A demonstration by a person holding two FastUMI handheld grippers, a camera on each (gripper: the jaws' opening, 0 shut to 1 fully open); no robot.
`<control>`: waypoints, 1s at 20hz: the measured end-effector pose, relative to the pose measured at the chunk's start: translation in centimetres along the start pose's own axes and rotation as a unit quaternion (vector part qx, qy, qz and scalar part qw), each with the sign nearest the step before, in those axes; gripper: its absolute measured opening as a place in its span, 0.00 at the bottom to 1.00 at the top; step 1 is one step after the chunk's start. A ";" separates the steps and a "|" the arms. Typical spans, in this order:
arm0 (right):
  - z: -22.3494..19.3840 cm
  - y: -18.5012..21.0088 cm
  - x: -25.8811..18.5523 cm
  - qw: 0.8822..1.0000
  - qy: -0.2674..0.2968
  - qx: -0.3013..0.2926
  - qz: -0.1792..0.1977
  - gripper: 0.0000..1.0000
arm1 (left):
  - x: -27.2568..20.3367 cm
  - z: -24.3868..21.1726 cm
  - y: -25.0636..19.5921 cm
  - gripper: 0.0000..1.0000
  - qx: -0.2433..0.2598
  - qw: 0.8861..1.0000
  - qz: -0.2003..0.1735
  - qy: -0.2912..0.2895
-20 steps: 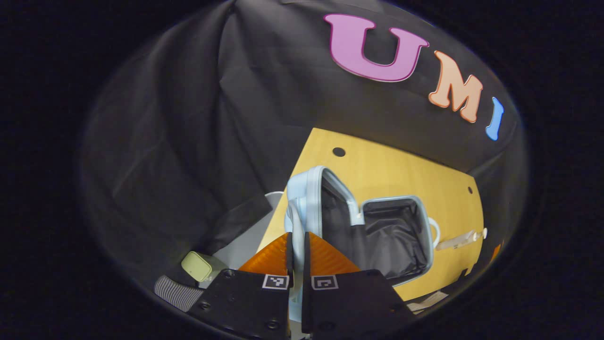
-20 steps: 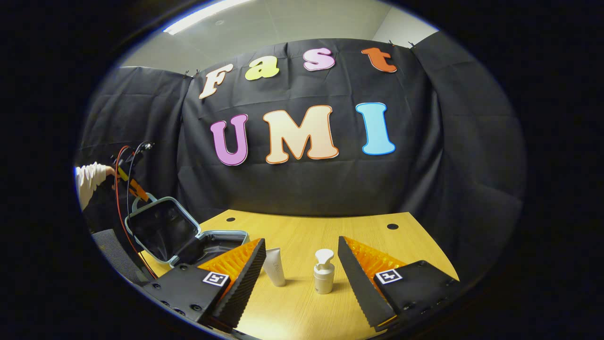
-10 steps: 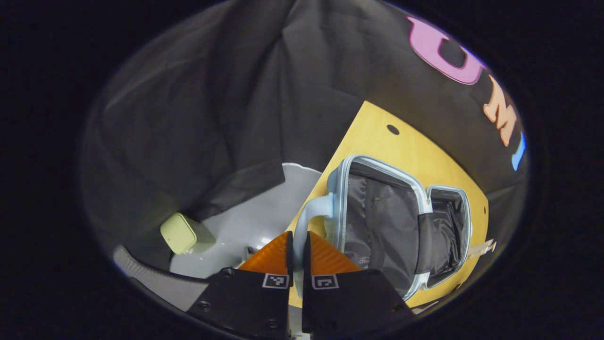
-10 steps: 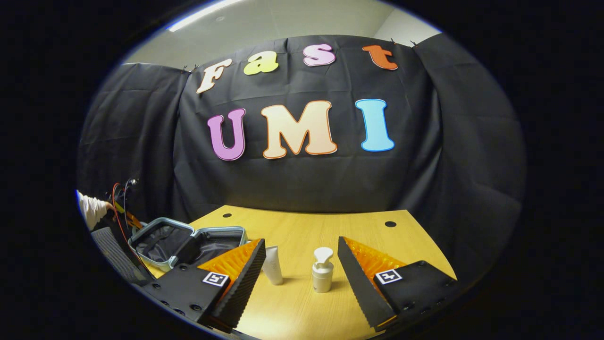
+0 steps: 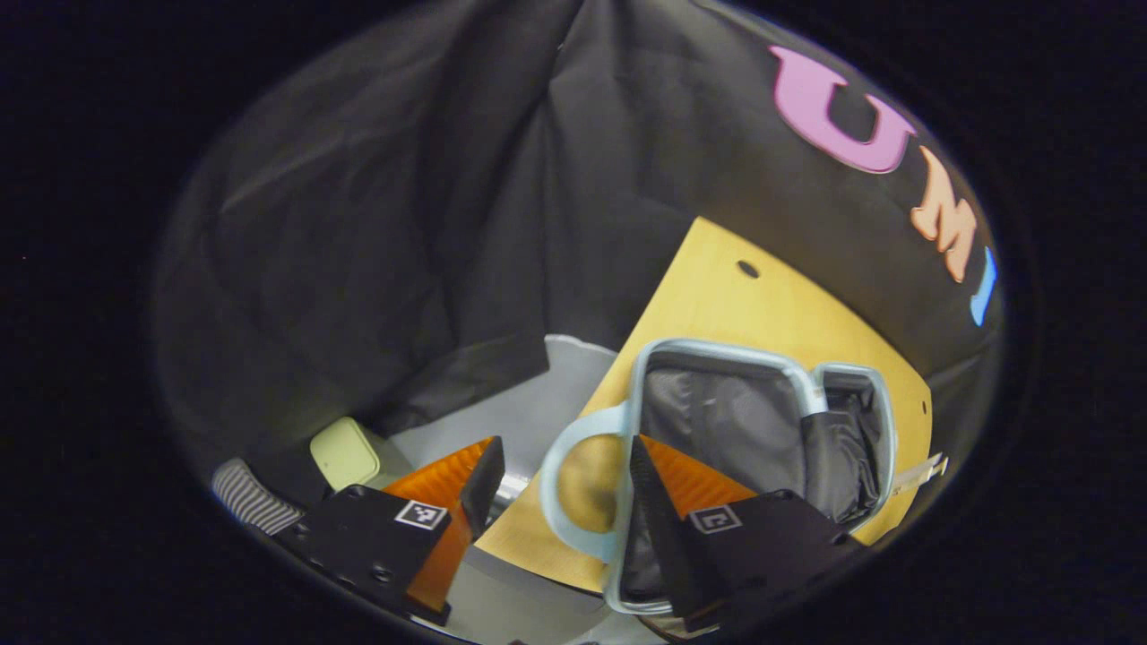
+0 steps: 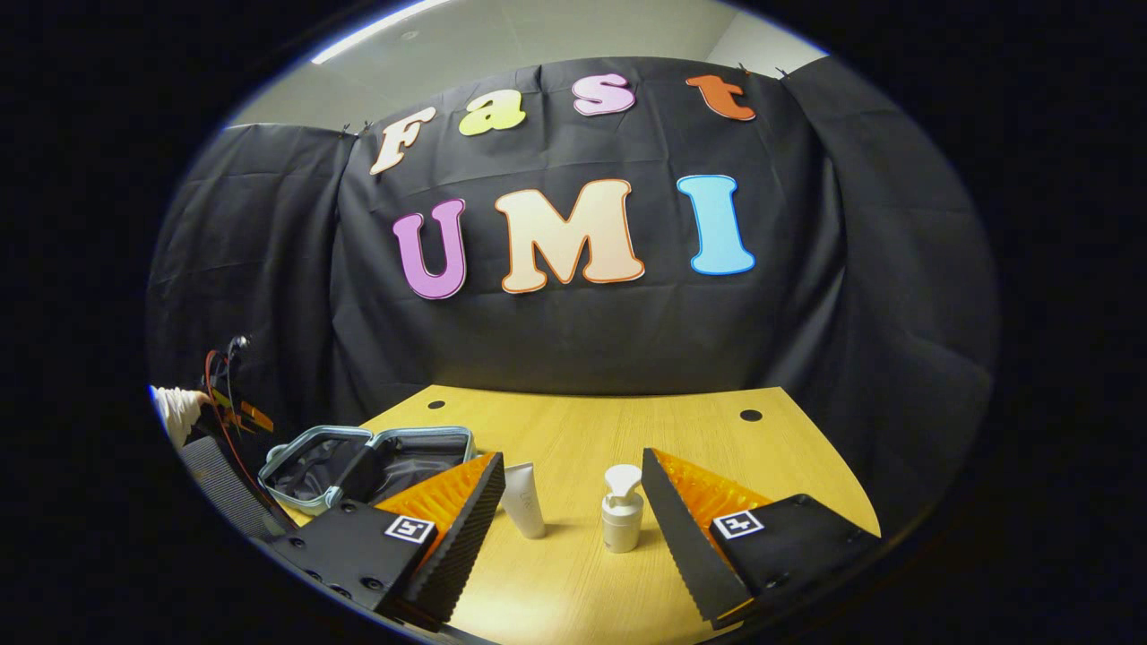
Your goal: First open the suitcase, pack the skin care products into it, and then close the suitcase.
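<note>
The pale blue suitcase (image 5: 762, 421) is lying wide open at the left end of the wooden desk (image 5: 717, 287), its two halves spread flat side by side and showing their dark grey fabric lining. Its looped carry handle (image 5: 573, 488) is sticking out over the desk edge, sitting in the gap between the fingers of the left claw (image 5: 560, 470), which is standing spread apart with neither finger pressing on the loop. In the right gripper view the same suitcase (image 6: 376, 452) is resting near the desk's left edge, with the left claw (image 6: 235, 414) and a white-sleeved hand (image 6: 175, 408) hovering just beyond it. The skin care products are standing on the desk well apart from the case: a white tube (image 6: 524, 500) is standing upright just beside one finger of the right claw (image 6: 566, 515), and a white pump bottle (image 6: 621, 520) is standing near the other finger. The right claw is spread wide, touching neither item, both of them sitting between its fingers. Beyond the desk edge in the left gripper view, a pale green box-shaped thing (image 5: 345, 452) is sitting on the light floor (image 5: 529, 412), near a grey ribbed object (image 5: 246, 502).
</note>
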State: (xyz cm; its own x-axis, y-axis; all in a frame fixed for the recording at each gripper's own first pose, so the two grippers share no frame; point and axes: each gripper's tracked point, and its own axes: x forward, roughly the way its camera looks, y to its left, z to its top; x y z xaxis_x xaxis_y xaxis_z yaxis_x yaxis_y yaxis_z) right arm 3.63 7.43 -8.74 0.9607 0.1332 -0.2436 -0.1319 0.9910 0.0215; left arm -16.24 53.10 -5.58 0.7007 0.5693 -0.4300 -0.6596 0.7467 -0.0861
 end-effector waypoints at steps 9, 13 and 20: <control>-0.6 -1.1 1.2 1.000 0.000 0.000 0.008 0.96 | -13.5 5.8 -25.8 0.96 0.121 0.959 -0.161 -0.200; -1.3 -1.9 1.4 1.000 0.008 -0.004 0.007 0.96 | -15.5 2.1 -38.4 0.96 0.125 0.930 -0.261 -0.228; -3.9 -3.7 2.2 1.000 0.027 -0.009 0.002 0.97 | -13.4 -7.1 -54.2 0.96 0.136 0.898 -0.375 -0.186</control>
State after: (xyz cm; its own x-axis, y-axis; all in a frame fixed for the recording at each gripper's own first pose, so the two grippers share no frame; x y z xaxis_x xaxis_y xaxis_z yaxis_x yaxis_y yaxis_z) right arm 5.32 3.97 -13.13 0.9453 0.1366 -0.2962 -0.1414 0.9899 0.0054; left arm 8.23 2.54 -1.51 0.9959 -0.0903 -0.0083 0.0904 0.9957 0.0194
